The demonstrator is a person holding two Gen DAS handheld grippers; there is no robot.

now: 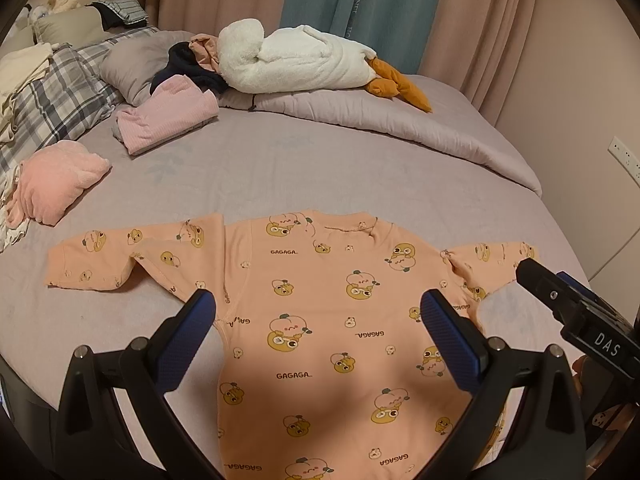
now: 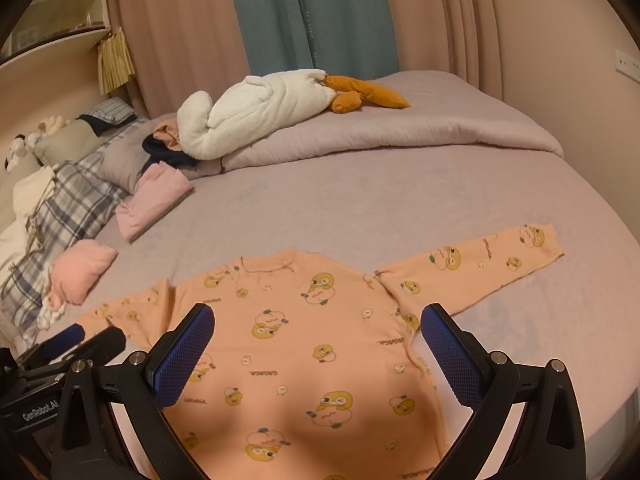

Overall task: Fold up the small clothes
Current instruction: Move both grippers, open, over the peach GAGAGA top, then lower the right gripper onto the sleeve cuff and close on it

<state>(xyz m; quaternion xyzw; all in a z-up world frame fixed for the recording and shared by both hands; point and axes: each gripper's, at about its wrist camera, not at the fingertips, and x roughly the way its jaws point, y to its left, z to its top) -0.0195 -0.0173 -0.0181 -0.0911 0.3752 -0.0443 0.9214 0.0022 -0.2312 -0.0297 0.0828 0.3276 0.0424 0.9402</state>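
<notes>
Shirt: a small peach long-sleeved top (image 1: pixel 320 300) lies flat on the bed, spread out at the near edge, both sleeves stretched sideways.
Writing on shirt: "GAGAGA" is printed repeatedly, some copies upside down, among cartoon duck and peach figures.
Fabric: thin soft knit, visible seams at the shoulders, a slight pucker where its right sleeve (image 2: pixel 480 264) joins the body.
Left tool: the left tool (image 1: pixel 318 328) hangs over the chest of the shirt, jaws spread wide and empty; blue textured pads (image 1: pixel 184 344) on black arms.
Right tool: the right tool (image 2: pixel 318 344) hovers over the shirt's body toward the right armpit, jaws likewise wide apart, holding nothing.
Tool labels: "DAS" reads on the right tool's body in the left wrist view; "GenRobot.AI" on the left tool's body in the right wrist view.
Bed: a mauve sheet (image 1: pixel 320 168), smooth, with a faint leaf pattern.
Folded clothes: a ribbed pink piece (image 1: pixel 168 116) and a fluffy pink piece (image 1: pixel 56 184) sit well apart from the shirt, toward the pillows.
Plush: a white fleecy goose toy (image 1: pixel 296 60) with orange feet lies on the rolled quilt (image 1: pixel 400 124).
Pillows: plaid pillow (image 1: pixel 52 100) and grey pillow (image 1: pixel 132 64) at the left.
Background: pink and teal curtains (image 2: pixel 312 12); a wall socket (image 2: pixel 628 65).
</notes>
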